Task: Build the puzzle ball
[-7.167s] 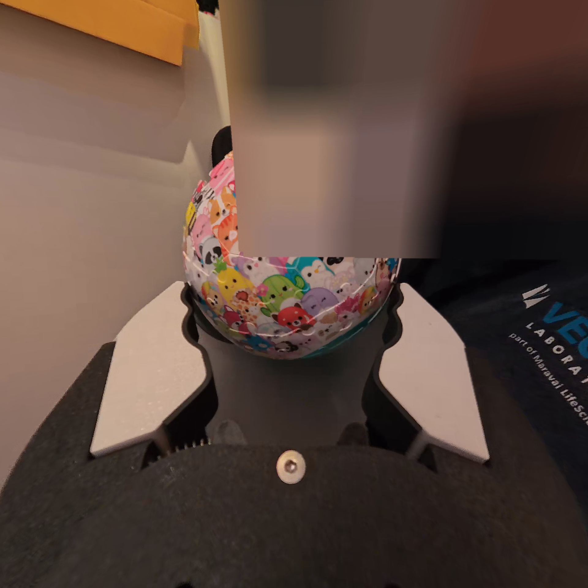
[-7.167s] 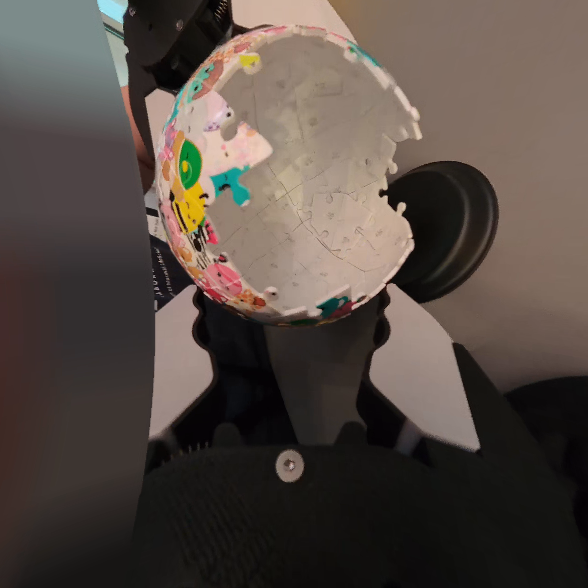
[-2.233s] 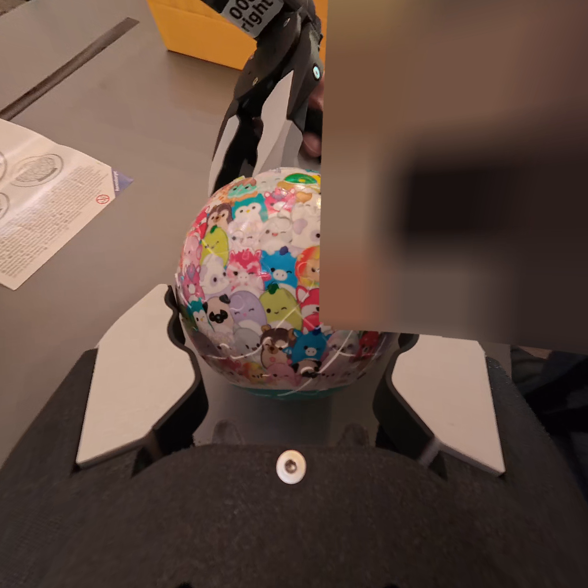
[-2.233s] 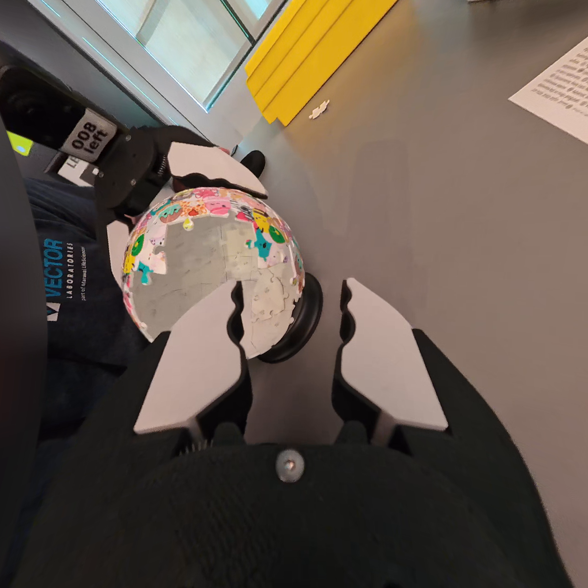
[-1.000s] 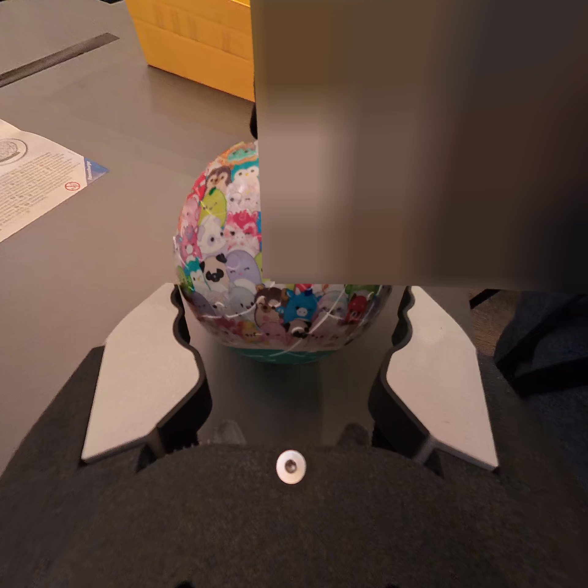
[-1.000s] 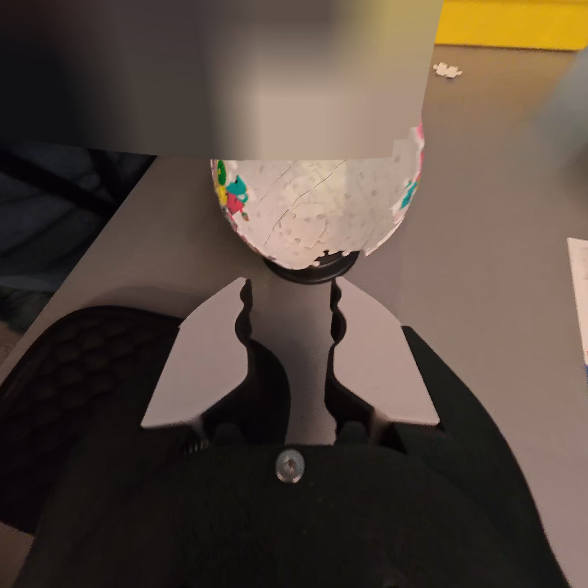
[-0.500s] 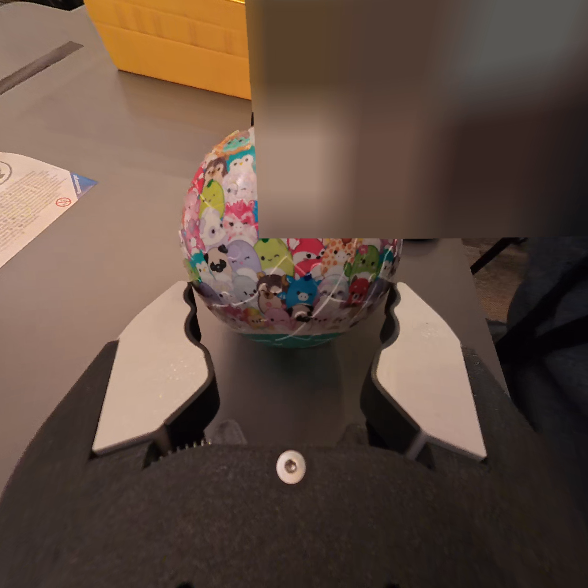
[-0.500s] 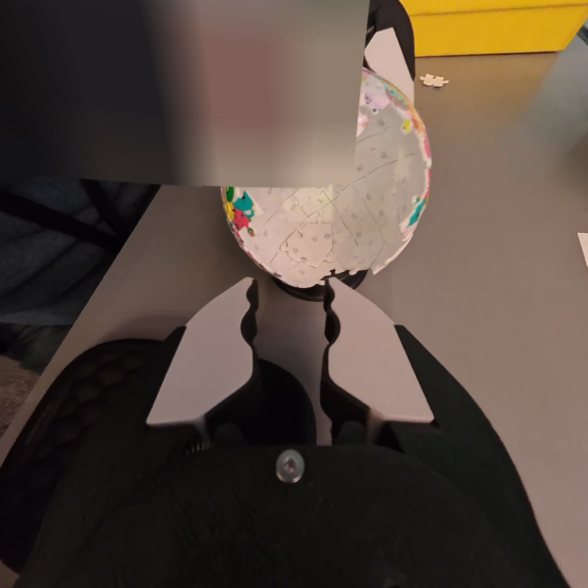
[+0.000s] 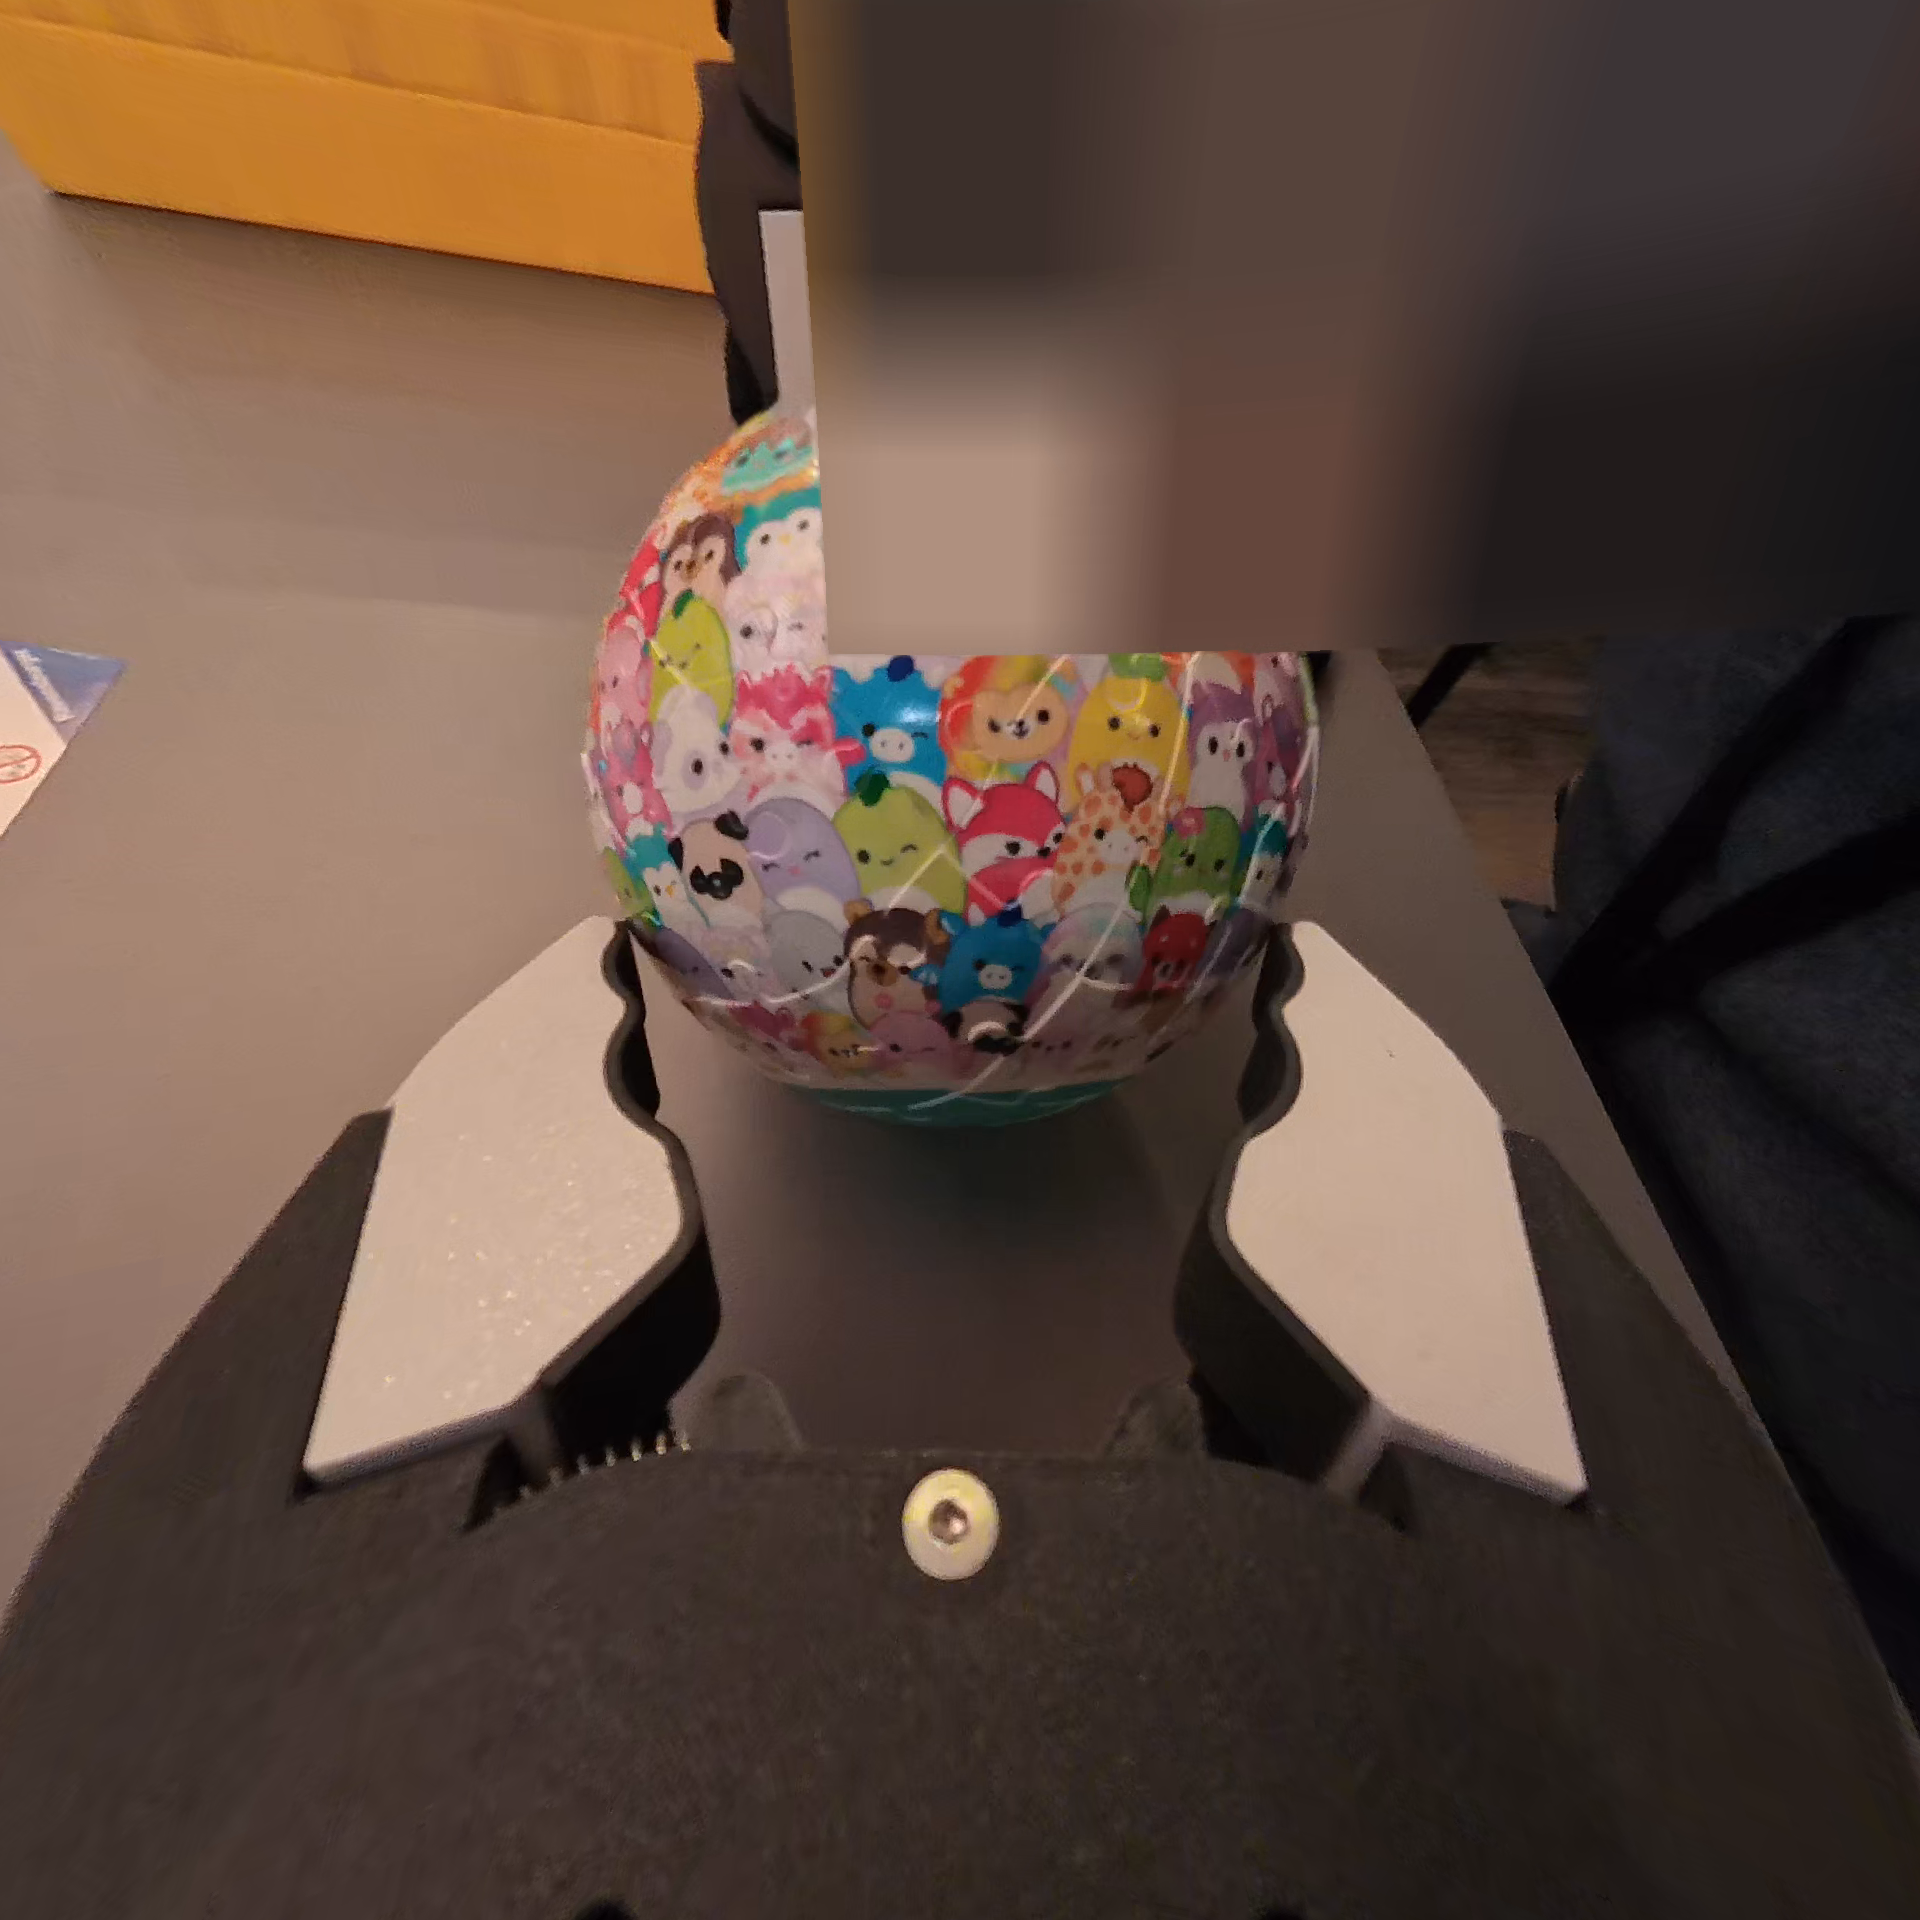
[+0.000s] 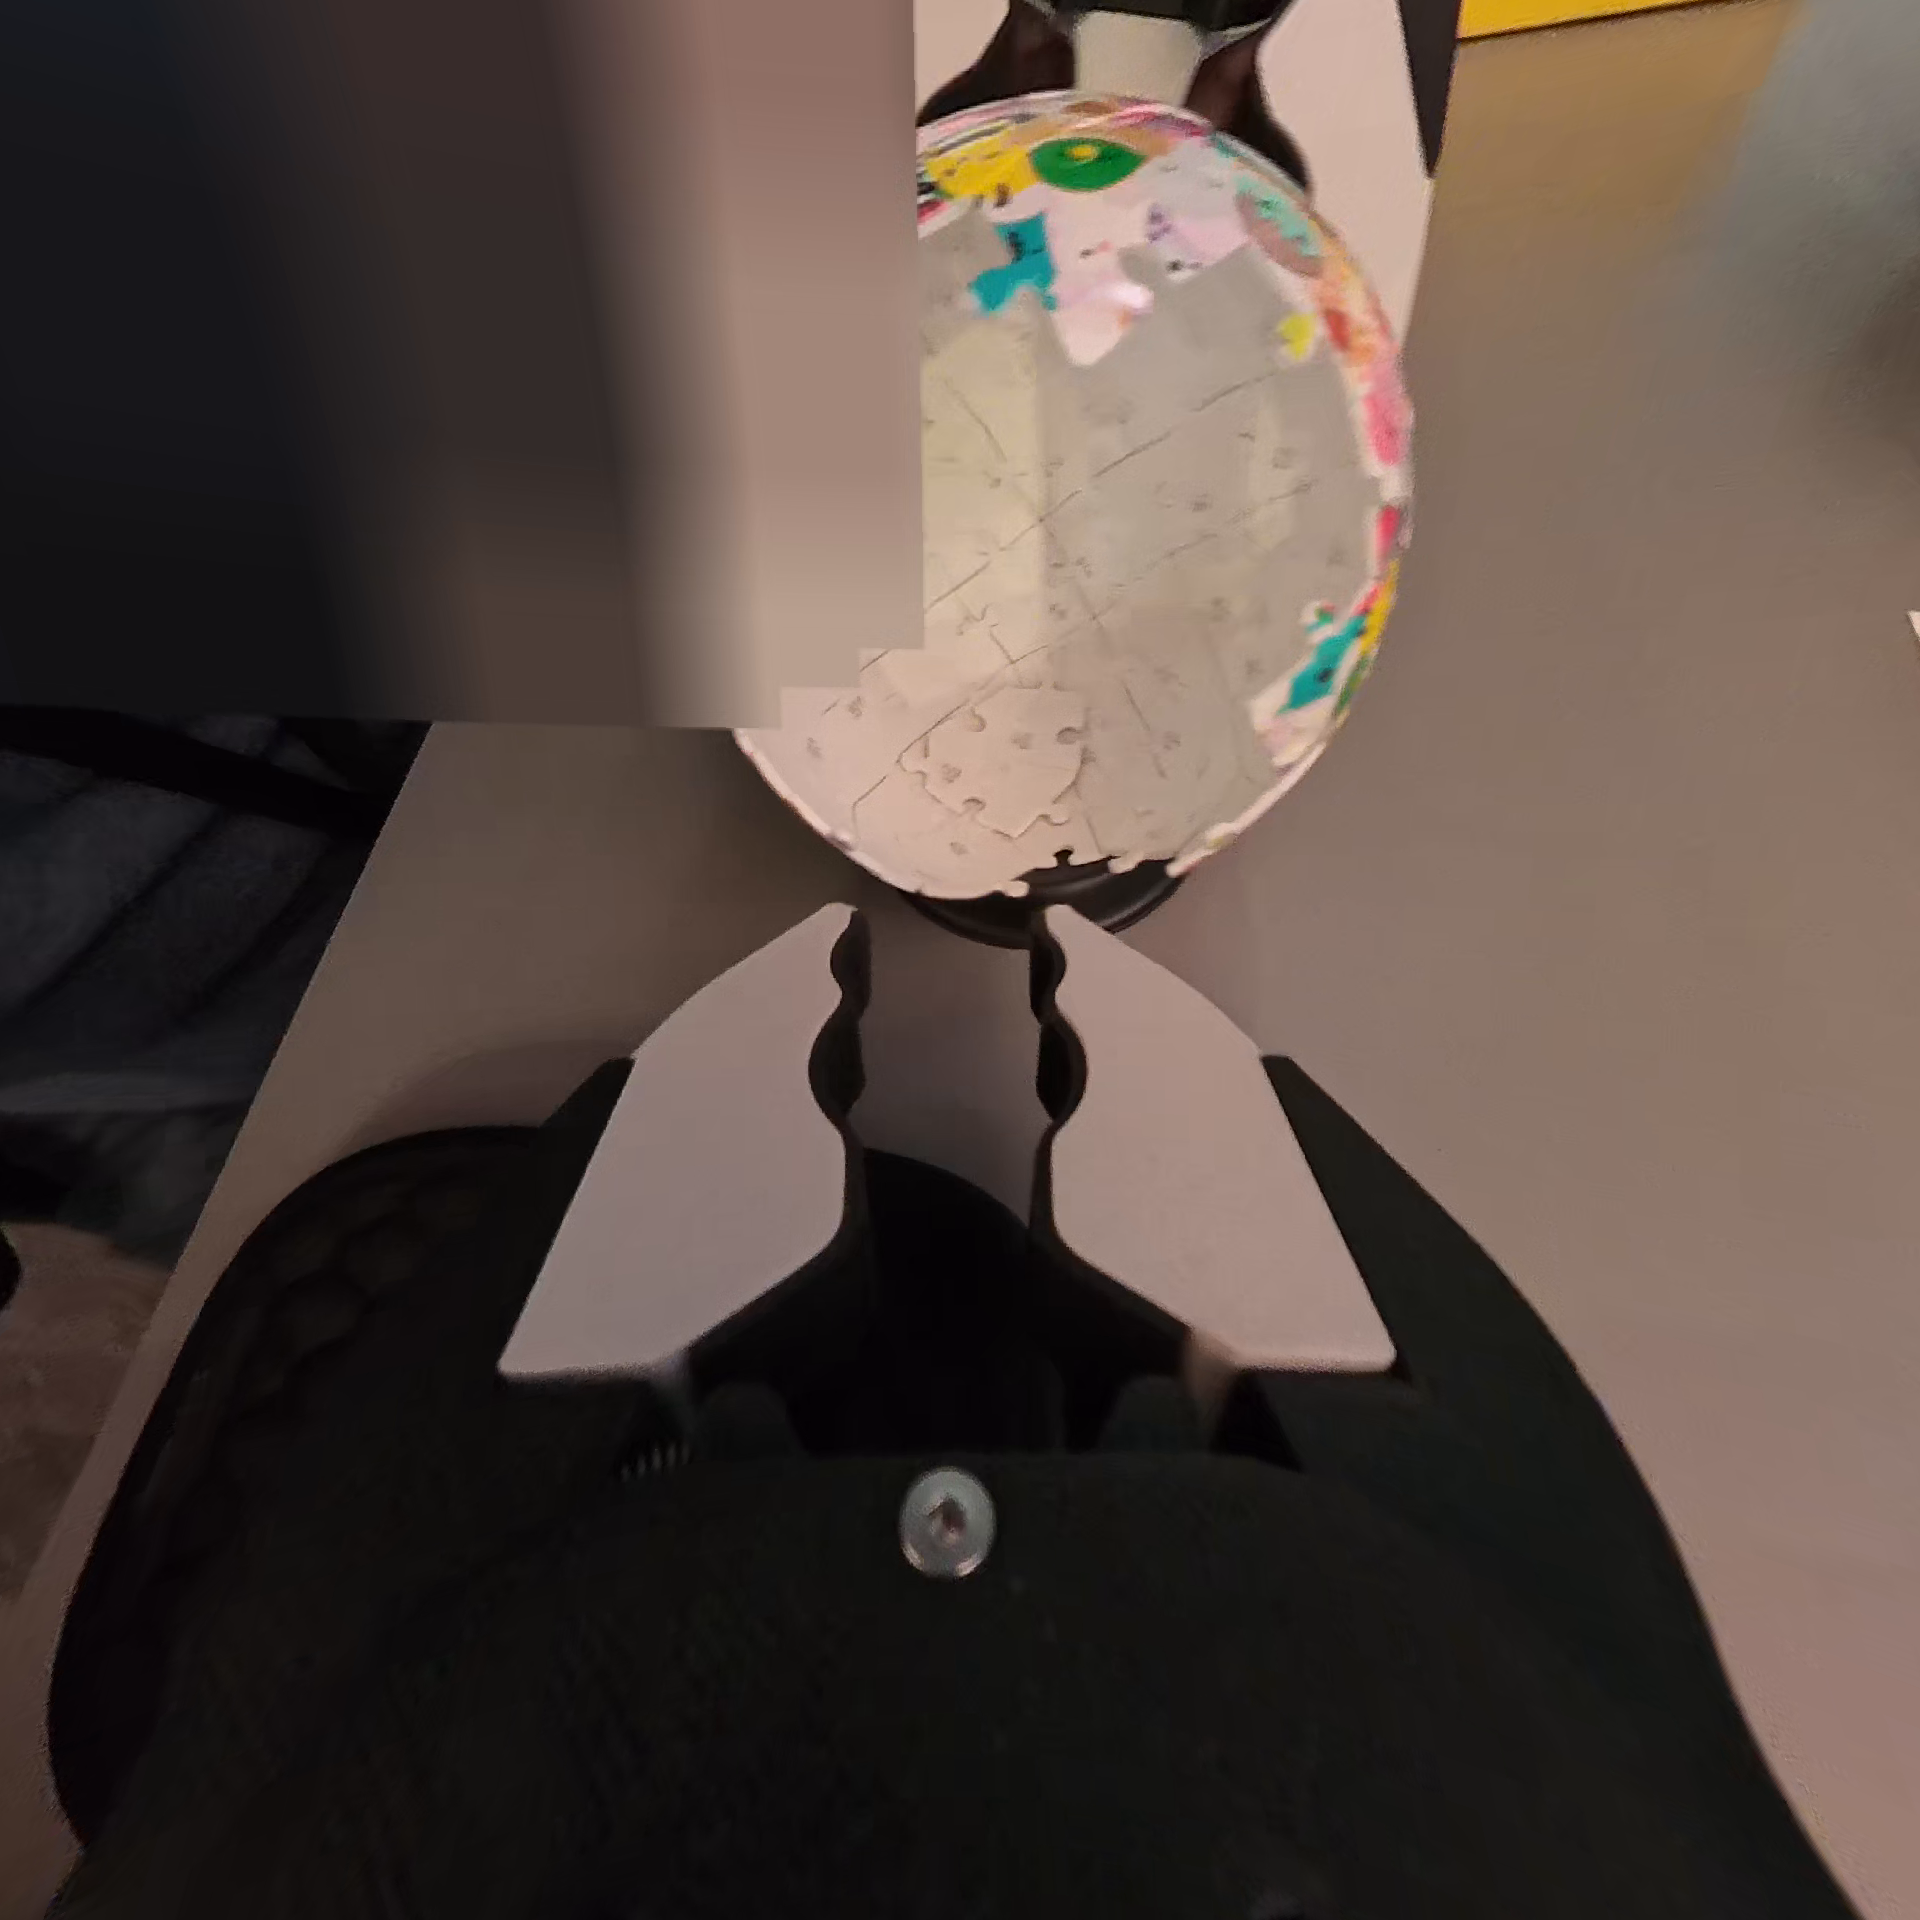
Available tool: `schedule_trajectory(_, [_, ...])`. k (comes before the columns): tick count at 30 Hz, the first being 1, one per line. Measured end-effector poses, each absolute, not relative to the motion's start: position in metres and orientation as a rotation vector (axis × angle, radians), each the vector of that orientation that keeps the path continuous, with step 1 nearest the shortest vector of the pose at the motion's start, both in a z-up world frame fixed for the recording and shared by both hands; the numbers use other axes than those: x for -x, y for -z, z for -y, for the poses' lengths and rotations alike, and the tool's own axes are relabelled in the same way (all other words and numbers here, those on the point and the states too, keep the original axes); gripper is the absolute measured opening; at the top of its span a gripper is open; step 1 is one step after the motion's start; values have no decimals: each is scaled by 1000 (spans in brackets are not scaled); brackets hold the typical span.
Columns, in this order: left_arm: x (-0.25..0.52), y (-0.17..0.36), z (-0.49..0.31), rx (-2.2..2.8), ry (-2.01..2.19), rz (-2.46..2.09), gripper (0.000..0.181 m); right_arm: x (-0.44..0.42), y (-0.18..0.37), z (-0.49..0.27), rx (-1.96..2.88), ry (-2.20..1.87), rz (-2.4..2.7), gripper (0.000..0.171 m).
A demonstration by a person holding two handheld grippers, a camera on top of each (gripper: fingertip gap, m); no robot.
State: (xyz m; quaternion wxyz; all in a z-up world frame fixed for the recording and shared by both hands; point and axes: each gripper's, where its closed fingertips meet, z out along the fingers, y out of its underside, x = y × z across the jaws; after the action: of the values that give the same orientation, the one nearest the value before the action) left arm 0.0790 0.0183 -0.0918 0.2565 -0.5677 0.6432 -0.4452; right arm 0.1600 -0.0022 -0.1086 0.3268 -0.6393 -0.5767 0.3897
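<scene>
The puzzle ball (image 9: 935, 831) is a hollow shell covered in colourful cartoon animals. It stands on a small black stand (image 10: 1122, 899) on the grey table (image 9: 260, 520). My left gripper (image 9: 951, 935) has its fingertips pressed against both lower sides of the ball. In the right wrist view the ball (image 10: 1091, 520) shows its open side and white inner surface. My right gripper (image 10: 945, 925) is empty, its jaws a narrow gap apart, just in front of the stand. A blurred patch hides the ball's upper part in both views.
A yellow box (image 9: 364, 135) lies at the back of the table. A printed leaflet (image 9: 42, 717) lies at the left. The table edge (image 9: 1507, 883) runs close to the ball's right, with dark blue fabric (image 9: 1745, 935) beyond it.
The ball was held up in the air 7.2 s ago and now sits on the stand. In the last second both grippers drew closer to it, and the left jaws closed onto its sides.
</scene>
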Motion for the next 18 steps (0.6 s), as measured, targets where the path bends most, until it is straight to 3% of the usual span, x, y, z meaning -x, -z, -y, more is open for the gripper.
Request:
schedule_trajectory(7, [-77, 89, -22, 1528, 1249, -1741, 112, -172, 107, -37, 1972, -1065, 1019, 34])
schedule_trajectory(12, [-74, 90, -22, 1563, 1246, -1687, 113, -155, 99, -24, 2190, -1378, 763, 40])
schedule_trajectory(18, [-75, 91, -23, 1590, 1212, -1625, 113, -148, 128, -37, 2369, -1221, 582, 39])
